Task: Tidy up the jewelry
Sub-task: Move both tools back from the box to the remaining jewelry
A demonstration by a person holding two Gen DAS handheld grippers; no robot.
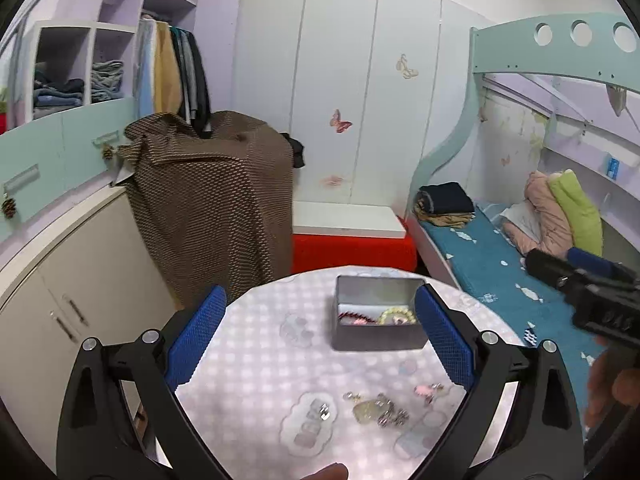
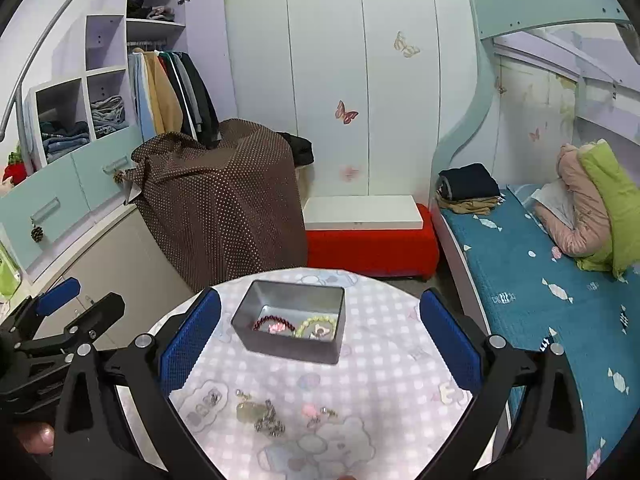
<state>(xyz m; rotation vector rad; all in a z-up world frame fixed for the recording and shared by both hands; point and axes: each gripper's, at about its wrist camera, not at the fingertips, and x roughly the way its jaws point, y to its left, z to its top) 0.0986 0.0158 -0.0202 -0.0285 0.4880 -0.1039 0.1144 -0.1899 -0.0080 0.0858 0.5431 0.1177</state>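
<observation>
1. Hovering above the near edge of the round table [image 2: 400, 340], the right tool [image 2: 320, 340] has its blue pads spread wide and holds nothing; the left tool [image 1: 320, 340] is equally wide and empty. Each sees the other at the edge of its view.

2. Nearest on the table lies the loose jewelry [image 2: 268, 416]: a pale pendant tangled with a metallic chain [image 1: 380, 410], a pink piece [image 2: 310, 410], and small silvery bits [image 1: 324, 410] to the left. I count roughly five or six separate pieces, but the tangle is too small to resolve exactly.

3. Risk here, in my judgement: the pieces are tiny, flat and close together, so wide pads coming down could pinch two at once, drag the chain across the cloth, or flick a small one off the table edge.

4. Further off stands one grey tin box [image 2: 292, 322], open-topped. Inside are two beaded bracelets, a dark red bracelet [image 2: 266, 322] and a pale yellow-green bracelet [image 2: 316, 322], plus a pink item between them.

5. Risk there: the box looks light and sits unanchored, so a tool bumping its wall on a drop could slide or tip it; a chain released above the rim might drape over the edge.

6. Farthest, beyond the table, are one red bench [image 2: 372, 248], the bed [image 2: 520, 260] and a white wardrobe [image 2: 328, 80].
</observation>
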